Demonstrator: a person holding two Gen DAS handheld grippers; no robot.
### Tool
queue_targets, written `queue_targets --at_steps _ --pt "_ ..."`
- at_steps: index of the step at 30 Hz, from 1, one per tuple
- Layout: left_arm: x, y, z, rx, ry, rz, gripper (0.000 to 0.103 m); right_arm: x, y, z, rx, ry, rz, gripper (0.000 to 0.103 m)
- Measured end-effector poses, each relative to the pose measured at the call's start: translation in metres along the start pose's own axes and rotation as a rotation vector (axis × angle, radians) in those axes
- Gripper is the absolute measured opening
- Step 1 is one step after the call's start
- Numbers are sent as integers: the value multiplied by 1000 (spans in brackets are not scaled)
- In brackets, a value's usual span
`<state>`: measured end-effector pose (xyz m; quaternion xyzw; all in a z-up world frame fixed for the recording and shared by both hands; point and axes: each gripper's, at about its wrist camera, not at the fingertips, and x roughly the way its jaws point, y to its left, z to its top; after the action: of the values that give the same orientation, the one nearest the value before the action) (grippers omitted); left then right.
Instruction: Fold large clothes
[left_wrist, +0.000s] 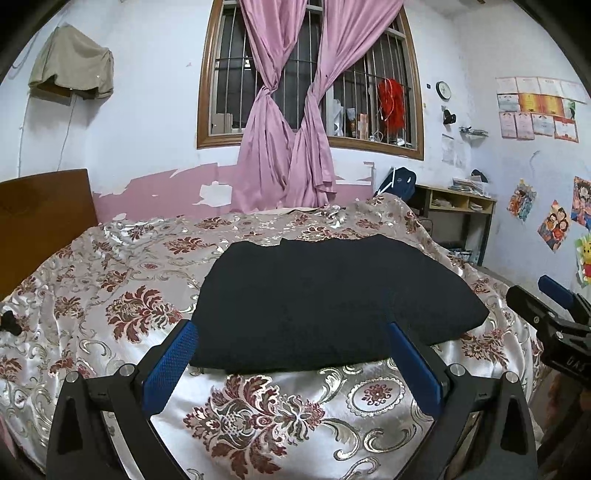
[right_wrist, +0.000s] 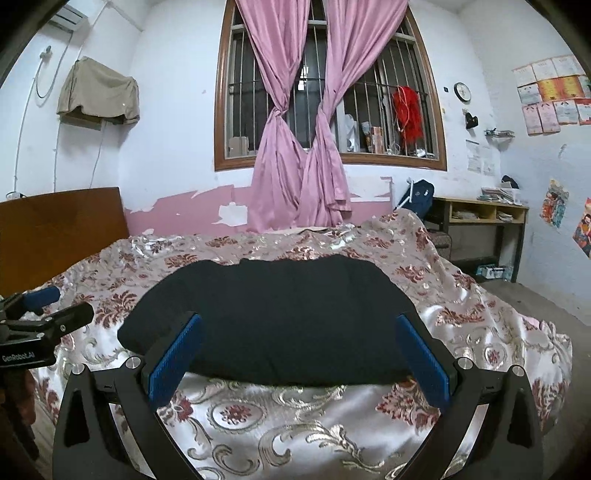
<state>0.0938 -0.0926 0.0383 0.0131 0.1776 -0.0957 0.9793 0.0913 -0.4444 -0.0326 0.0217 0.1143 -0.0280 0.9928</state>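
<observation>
both claws, left claw (left_wrist: 291, 341) and right claw (right_wrist: 299, 336), are spread; pinch the black garment's (left_wrist: 317, 291) near edge just ahead, evenly.

Dark navy-black knit garment (left_wrist: 325, 299) (right_wrist: 273, 317), thick textured fabric, already folded into a compact wide rectangle. Lies flat on the bed, roughly centred, long side running left-right. Near edge shows stacked layers, bulging slightly at the fold. Far edge uneven, with a small notch near its middle. Right end in the left wrist view tapers to a rounded corner.
</observation>
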Motion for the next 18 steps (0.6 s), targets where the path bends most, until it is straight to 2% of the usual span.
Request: queue_targets --at_steps 8,18 --pt "0 -1 -15 -11 4 -2 103 -7 2 -16 -34 -20 -16 101" --pt "4 2 -32 -6 44 5 103 -4 3 -28 -50 27 -10 101"
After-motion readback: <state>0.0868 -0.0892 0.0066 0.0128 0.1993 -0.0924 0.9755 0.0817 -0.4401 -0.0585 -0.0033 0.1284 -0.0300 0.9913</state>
